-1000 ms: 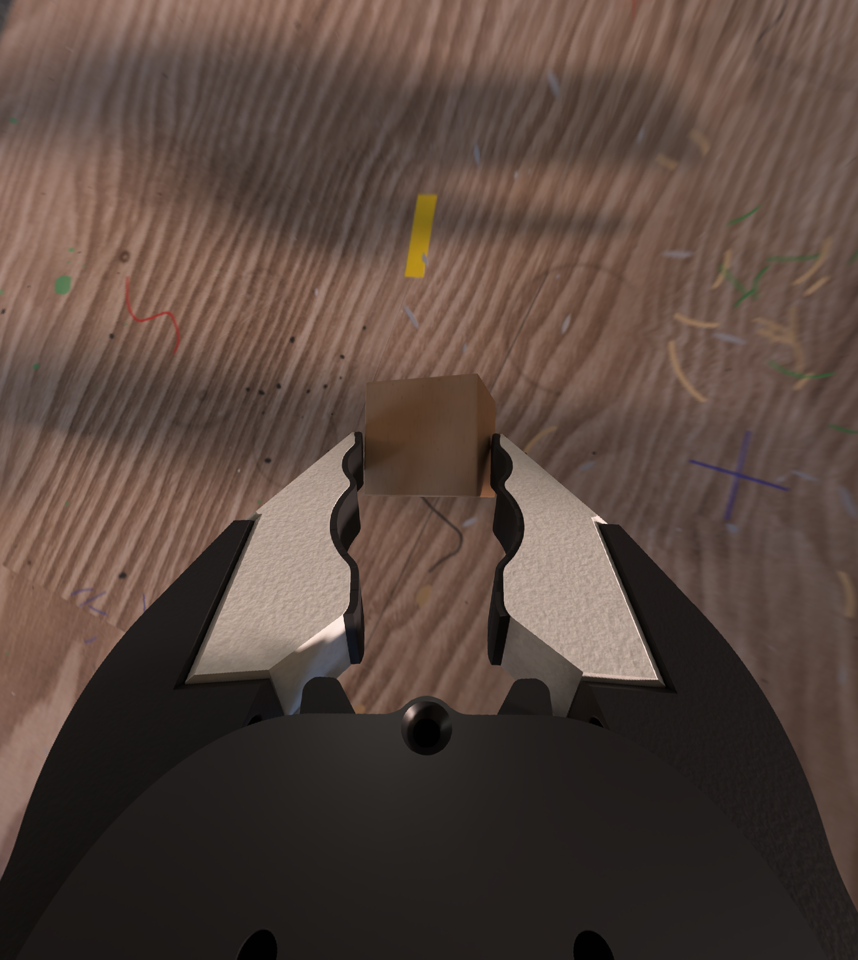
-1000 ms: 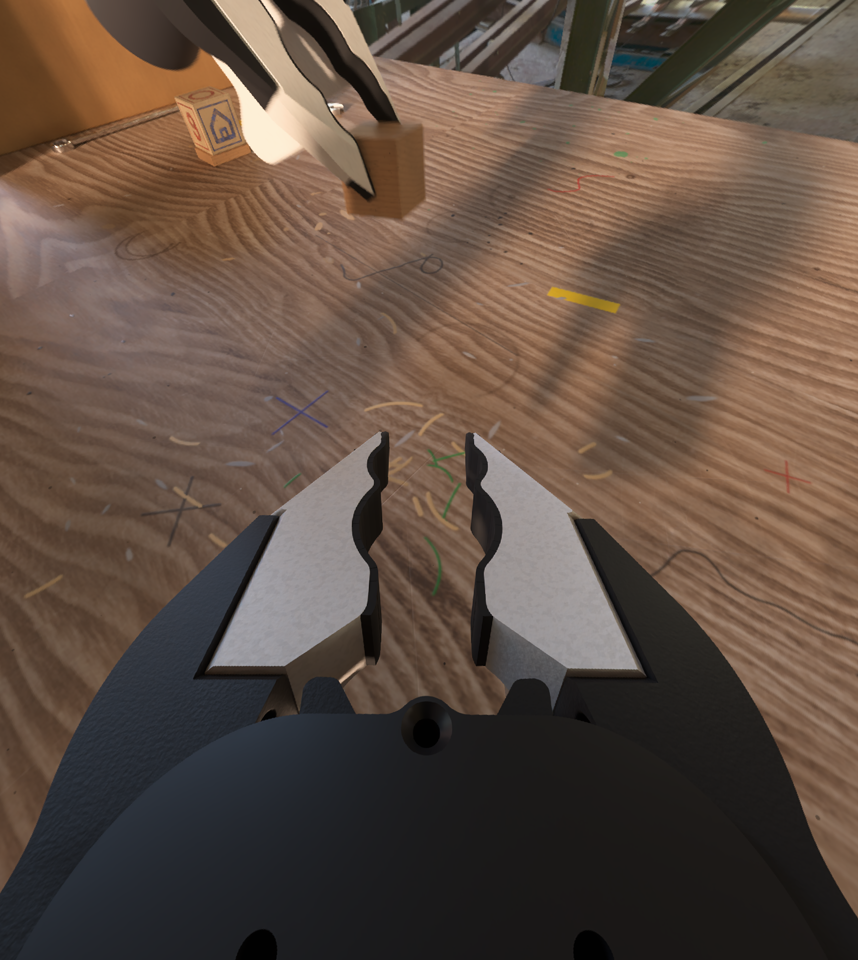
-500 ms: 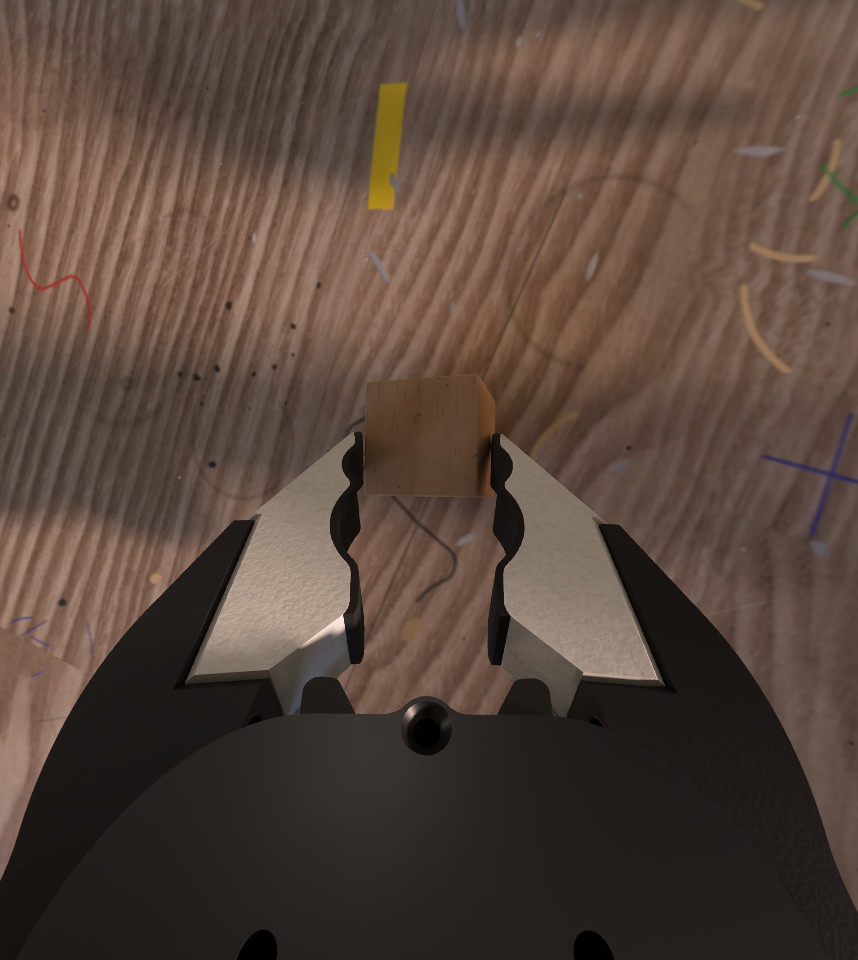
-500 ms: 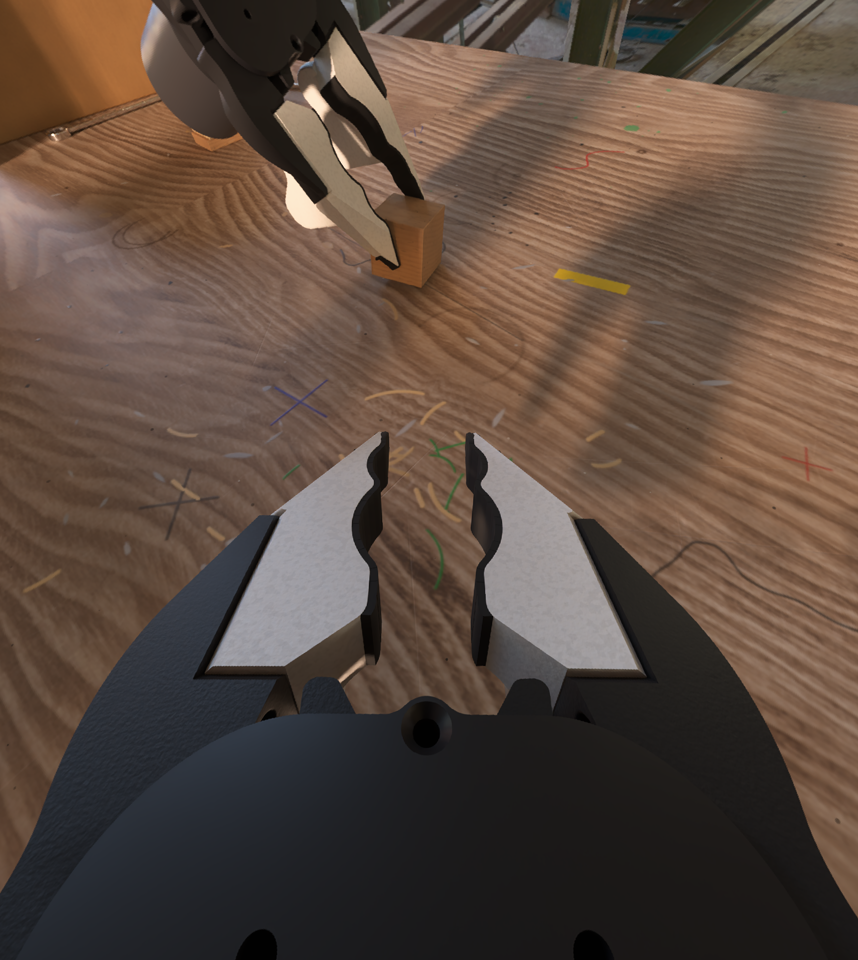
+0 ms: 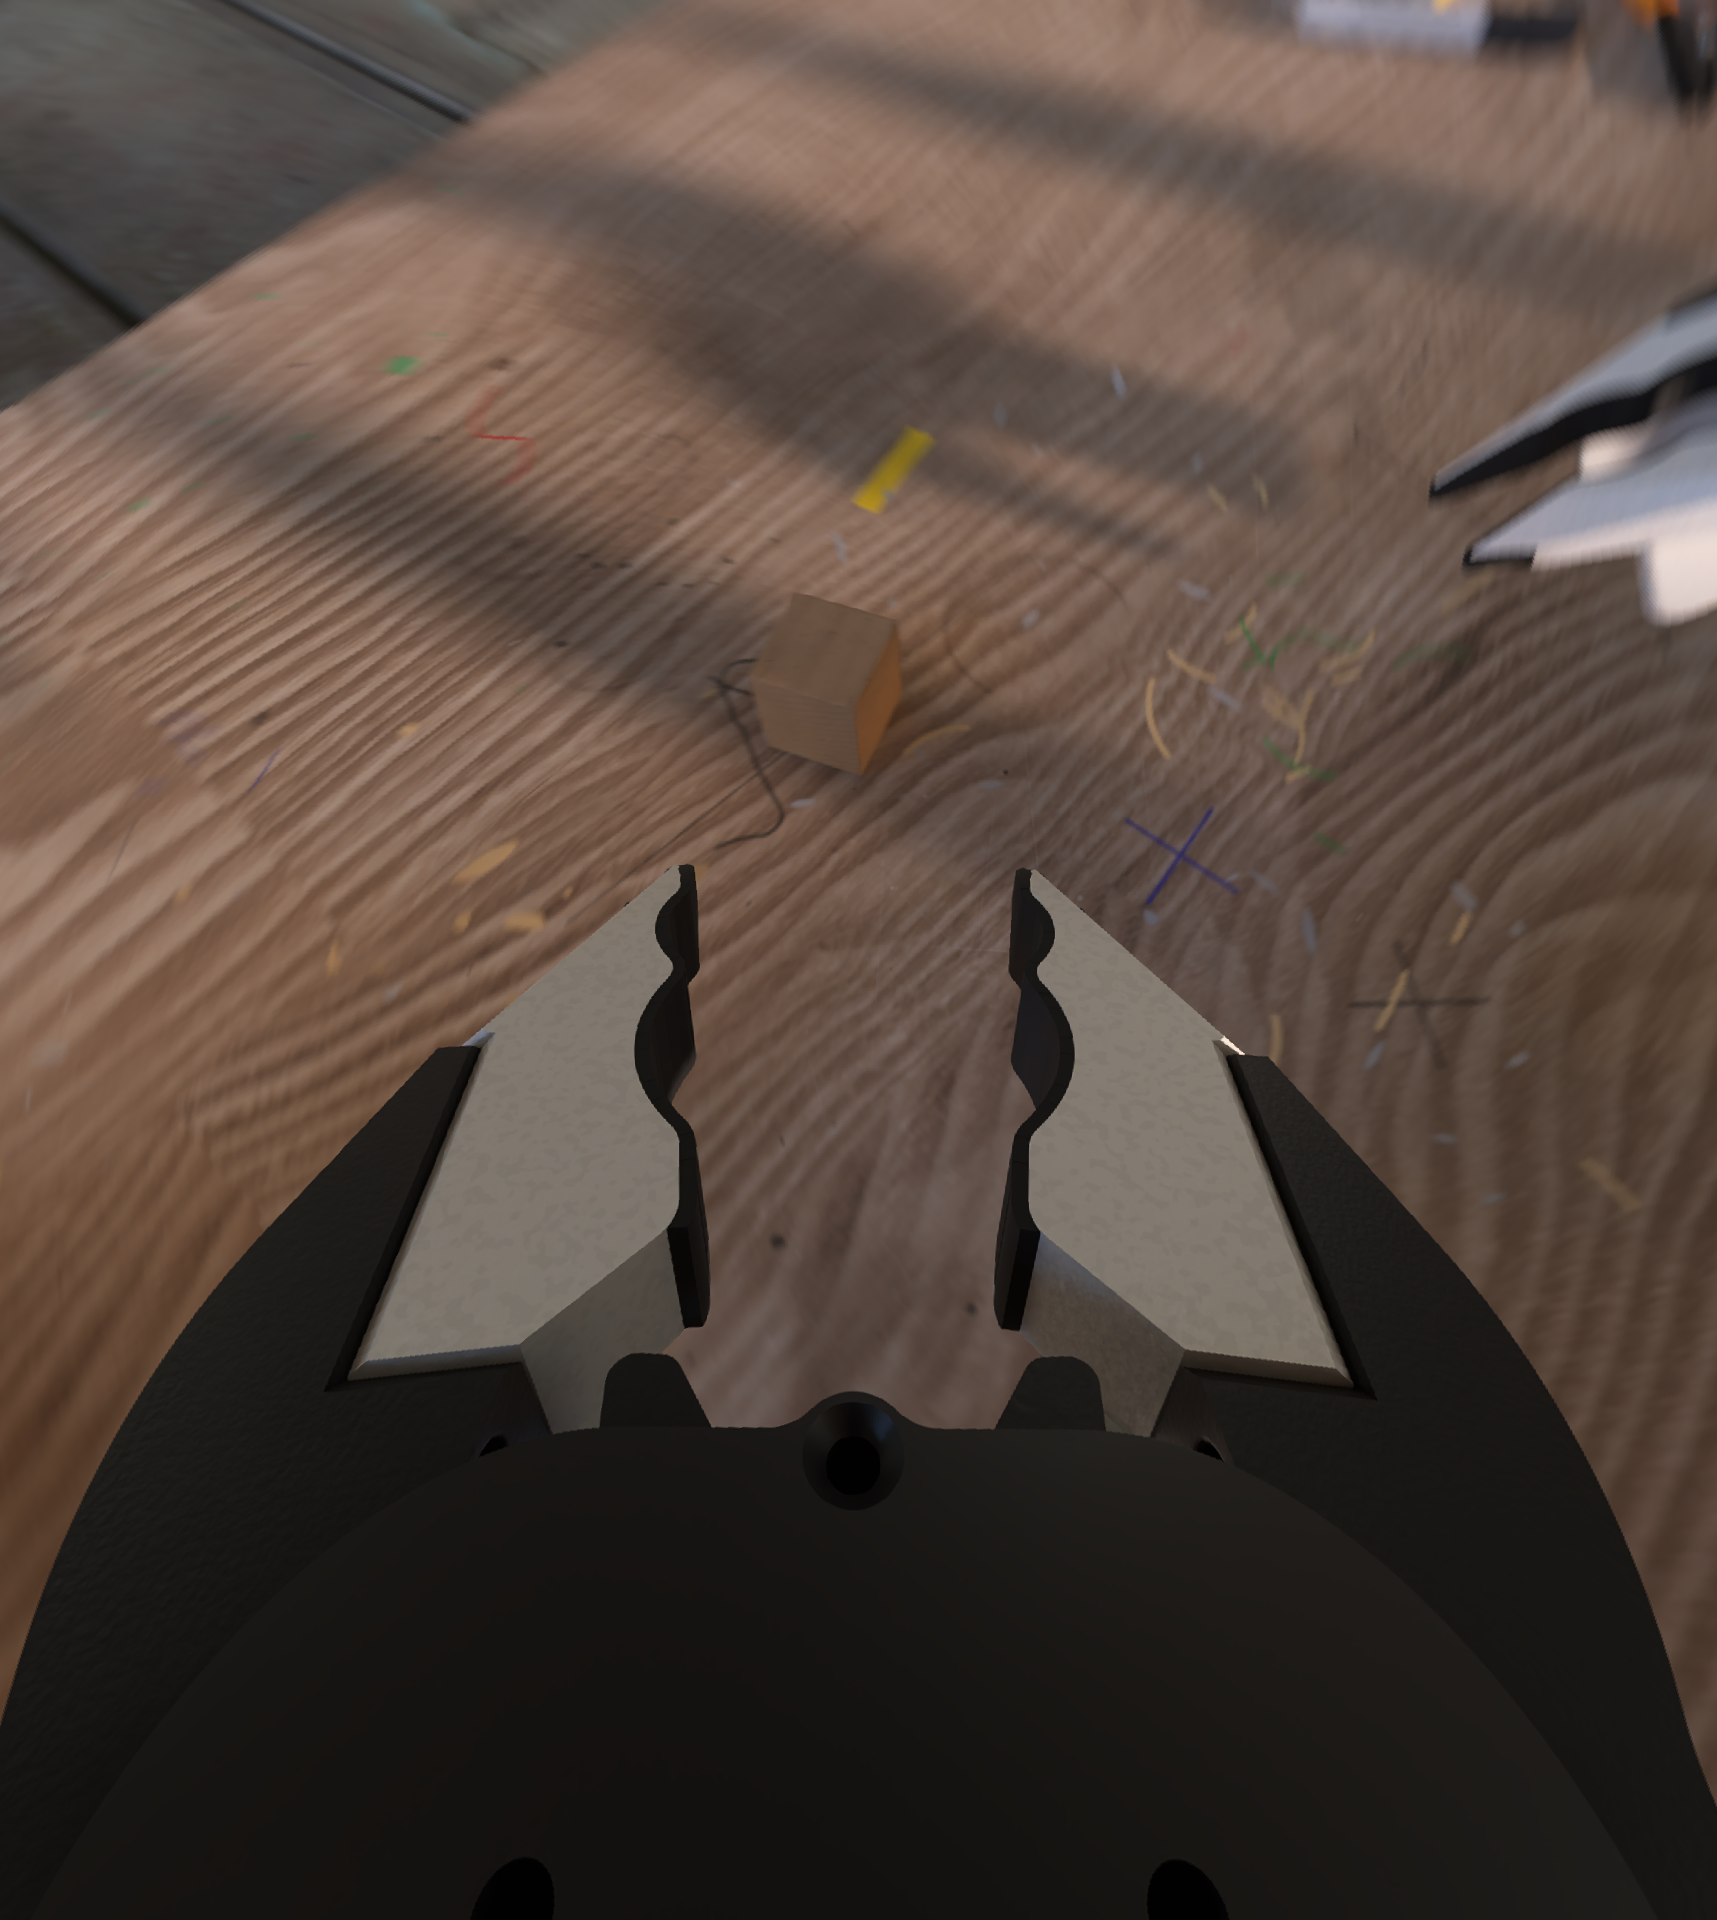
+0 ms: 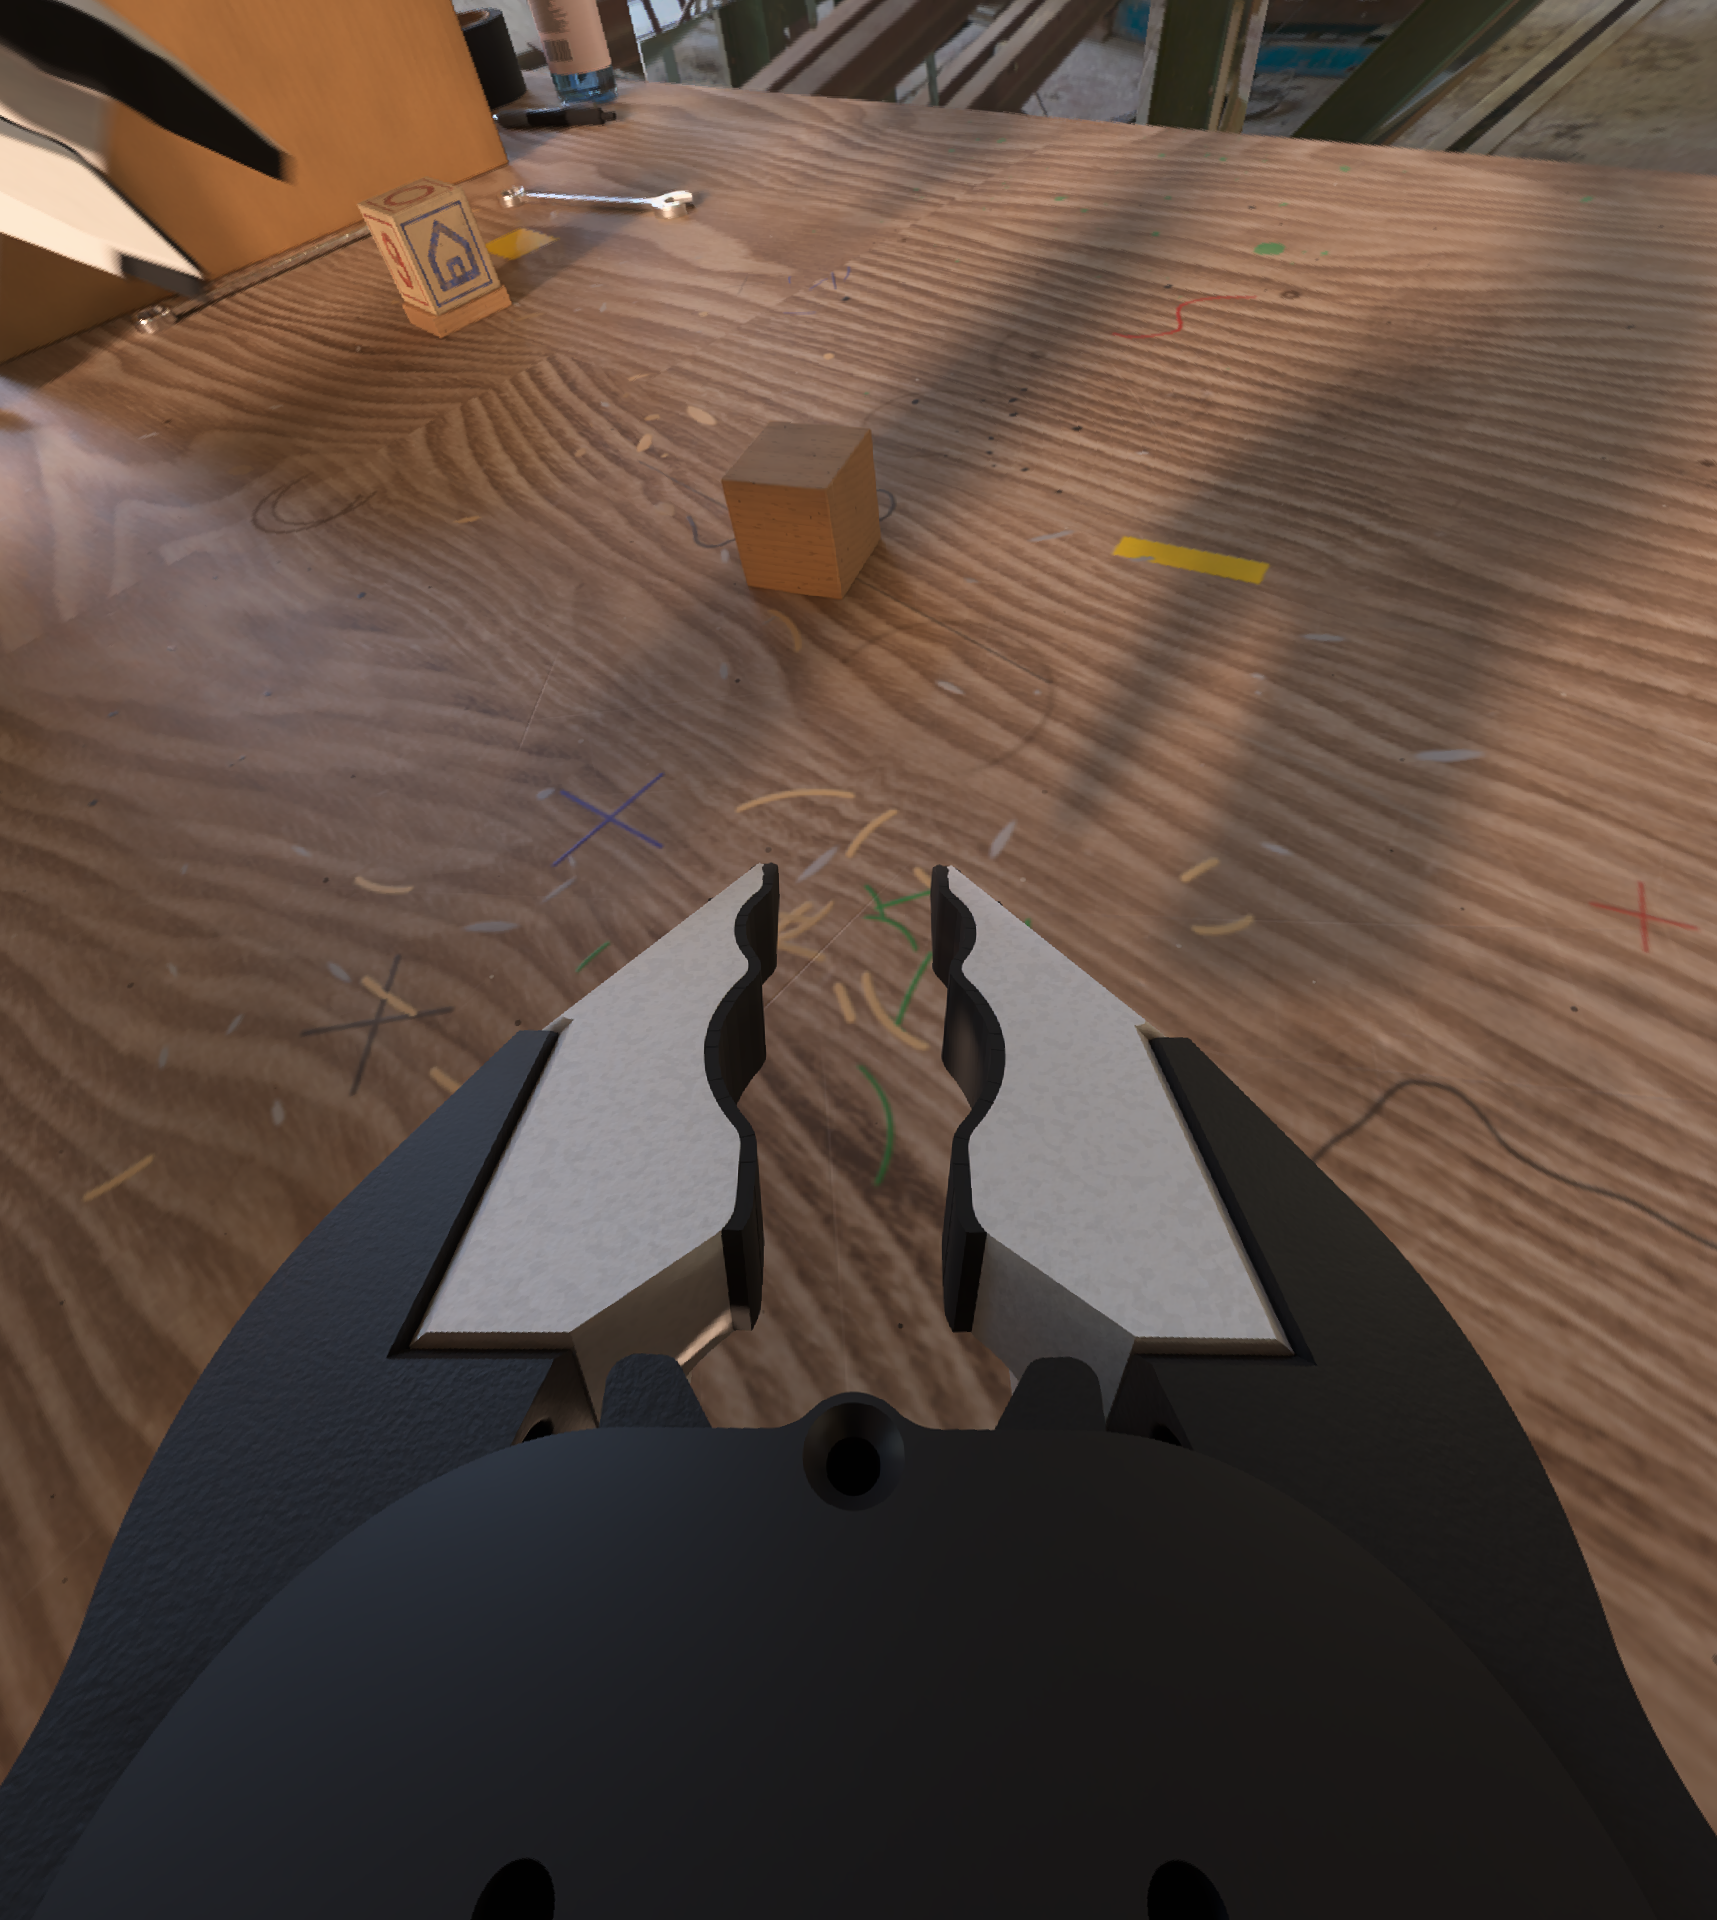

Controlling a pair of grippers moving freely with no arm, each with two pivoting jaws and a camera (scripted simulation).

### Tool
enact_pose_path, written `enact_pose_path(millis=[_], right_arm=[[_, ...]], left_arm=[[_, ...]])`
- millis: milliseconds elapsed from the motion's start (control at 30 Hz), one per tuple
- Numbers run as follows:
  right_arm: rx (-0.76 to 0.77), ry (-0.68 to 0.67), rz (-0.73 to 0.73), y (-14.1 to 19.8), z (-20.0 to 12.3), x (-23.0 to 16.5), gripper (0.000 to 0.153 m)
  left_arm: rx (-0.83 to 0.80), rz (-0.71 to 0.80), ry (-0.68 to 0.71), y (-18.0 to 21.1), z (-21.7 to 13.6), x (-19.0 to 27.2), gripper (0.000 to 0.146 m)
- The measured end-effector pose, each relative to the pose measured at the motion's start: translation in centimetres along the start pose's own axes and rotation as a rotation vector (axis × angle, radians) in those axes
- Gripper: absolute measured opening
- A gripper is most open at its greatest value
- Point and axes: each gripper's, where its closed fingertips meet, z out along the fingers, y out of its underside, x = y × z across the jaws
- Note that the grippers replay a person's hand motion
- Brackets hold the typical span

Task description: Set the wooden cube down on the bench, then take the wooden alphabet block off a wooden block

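The plain wooden cube [image 5: 828,681] rests on the bench [image 5: 314,935], free of both grippers; it also shows in the right wrist view [image 6: 802,509]. My left gripper [image 5: 854,883] is open and empty, drawn back from the cube and raised; it shows at the top left of the right wrist view [image 6: 239,218]. The wooden alphabet block [image 6: 433,255] stands on a thin wooden block [image 6: 464,312] at the far left, next to a large tan box [image 6: 314,104]. My right gripper [image 6: 854,878] is open and empty, low over the bench, well short of the cube.
A wrench [image 6: 605,197], a marker [image 6: 553,116], a bottle [image 6: 573,42] and a black roll [image 6: 495,62] lie at the back by the box. A yellow tape strip [image 6: 1192,559] is right of the cube. The bench edge [image 5: 158,301] runs at far left.
My left gripper set the cube on the bench, opened, and pulled back and up away from it. The right gripper has barely moved.
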Motion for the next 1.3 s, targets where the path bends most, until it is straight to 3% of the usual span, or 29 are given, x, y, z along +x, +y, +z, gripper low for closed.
enact_pose_path(millis=[167,400,633,867,967,1067,1100,1300], right_arm=[[0.002,-0.005,-0.015,-0.1,0.0,-0.6,0.029],[-0.021,-0.033,-0.036,0.4,0.6,-1.6,0.029],[-0.003,-0.034,-0.063,0.0,0.2,-2.3,0.029],[-0.009,-0.013,-0.072,0.0,0.2,-2.1,0.029],[-0.011,-0.007,-0.068,0.1,0.2,-1.9,0.029],[-0.017,-0.002,-0.054,0.3,0.2,-1.5,0.029],[-0.019,-0.002,-0.048,0.4,0.2,-1.4,0.029],[-0.025,-0.006,-0.026,0.6,0.3,-0.9,0.029]], left_arm=[[0.203,-0.338,-0.227,2.9,-7.9,-2.7,0.058],[0.136,-0.555,-0.419,8.7,-13.3,-6.0,0.058],[-0.239,-0.363,-0.571,10.4,-11.2,-16.7,0.062],[-0.486,-0.439,-0.542,12.3,-3.9,-28.6,0.066],[-0.578,-0.517,-0.501,13.7,-1.5,-30.6,0.069],[-0.633,-0.576,-0.515,14.7,-1.1,-31.4,0.057],[-0.623,-0.586,-0.525,14.7,-1.4,-31.6,0.05],[-0.495,-0.549,-0.5,12.9,-4.4,-29.8,0.05]])
